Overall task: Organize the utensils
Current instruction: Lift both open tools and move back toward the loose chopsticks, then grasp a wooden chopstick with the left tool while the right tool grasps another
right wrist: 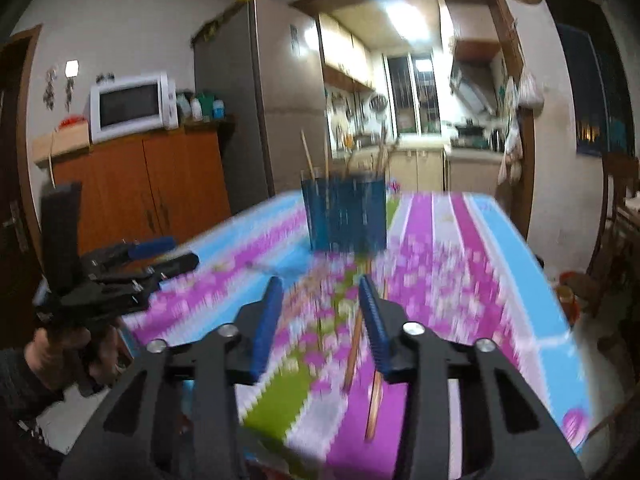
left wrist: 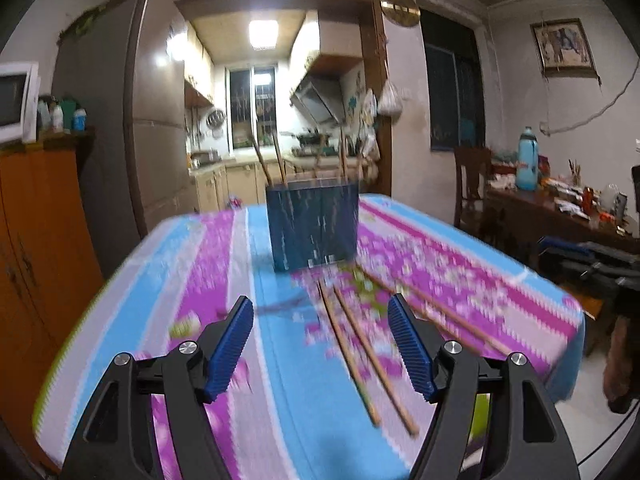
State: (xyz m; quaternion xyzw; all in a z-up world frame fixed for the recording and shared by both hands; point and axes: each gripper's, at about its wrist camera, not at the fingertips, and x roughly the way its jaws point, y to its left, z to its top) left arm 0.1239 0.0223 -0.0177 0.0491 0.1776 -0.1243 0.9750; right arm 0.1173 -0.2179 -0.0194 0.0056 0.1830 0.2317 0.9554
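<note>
While both hand-held grippers, left [left wrist: 320, 344] and right [right wrist: 320, 320], hover open and empty, loose chopsticks [left wrist: 360, 352] lie lower centre before the blue holder [left wrist: 312, 228]; next, I judge, comes closing on one.

Home dining room, fridge [right wrist: 256, 92], microwave [right wrist: 132, 106], kitchen doorway [left wrist: 280, 92]
</note>
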